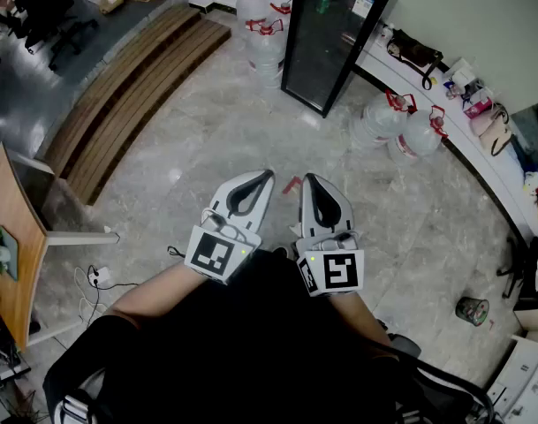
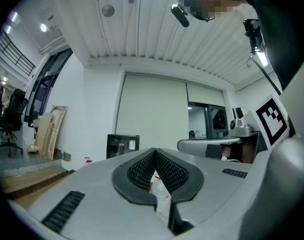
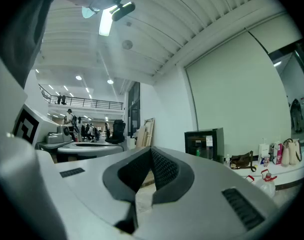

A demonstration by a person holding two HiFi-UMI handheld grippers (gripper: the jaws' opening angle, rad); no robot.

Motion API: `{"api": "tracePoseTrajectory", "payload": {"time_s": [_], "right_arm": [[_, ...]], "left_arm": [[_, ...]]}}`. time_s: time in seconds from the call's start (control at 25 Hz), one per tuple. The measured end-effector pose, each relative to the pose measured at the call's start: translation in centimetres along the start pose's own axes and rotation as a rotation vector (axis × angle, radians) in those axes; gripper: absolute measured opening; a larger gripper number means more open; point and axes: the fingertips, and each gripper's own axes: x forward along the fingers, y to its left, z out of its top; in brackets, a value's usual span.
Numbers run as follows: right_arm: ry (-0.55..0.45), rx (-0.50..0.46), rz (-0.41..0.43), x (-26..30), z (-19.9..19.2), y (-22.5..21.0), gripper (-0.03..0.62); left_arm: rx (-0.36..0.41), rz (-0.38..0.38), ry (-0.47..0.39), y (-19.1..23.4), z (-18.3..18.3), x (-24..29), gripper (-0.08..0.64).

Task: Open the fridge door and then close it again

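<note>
The fridge is a tall black cabinet with a glass door. It stands shut against the far wall, well ahead of me. It shows small in the left gripper view and in the right gripper view. My left gripper and right gripper are held side by side over the floor, close to my body and pointing level toward the fridge. Both have their jaws together with nothing between them, as the left gripper and right gripper show in their own views.
Large water bottles stand left of the fridge, and more water bottles stand to its right. Wooden steps run along the left. A white counter with bags lines the right wall. A wooden table is near left, and a small can lies on the floor.
</note>
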Motion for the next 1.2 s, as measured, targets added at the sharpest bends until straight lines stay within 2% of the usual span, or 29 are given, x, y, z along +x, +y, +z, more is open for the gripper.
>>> {"api": "tracePoseTrajectory", "payload": {"time_s": [0.32, 0.68, 0.88, 1.2], "right_arm": [[0.014, 0.006, 0.032, -0.8, -1.2, -2.4, 0.015], [0.037, 0.124, 0.040, 3.9, -3.4, -5.9, 0.015], [0.066, 0.133, 0.023, 10.6, -5.0, -9.2, 0.015], [0.081, 0.103, -0.002, 26.8, -3.6, -12.8, 0.015]], "left_arm": [[-0.035, 0.048, 0.020, -1.7, -1.5, 1.4, 0.008], [-0.059, 0.075, 0.057, 1.7, -3.6, 5.7, 0.008], [-0.085, 0.062, 0.063, 6.7, -4.8, 11.9, 0.008], [-0.093, 0.027, 0.063, 19.7, -3.7, 22.2, 0.008]]}}
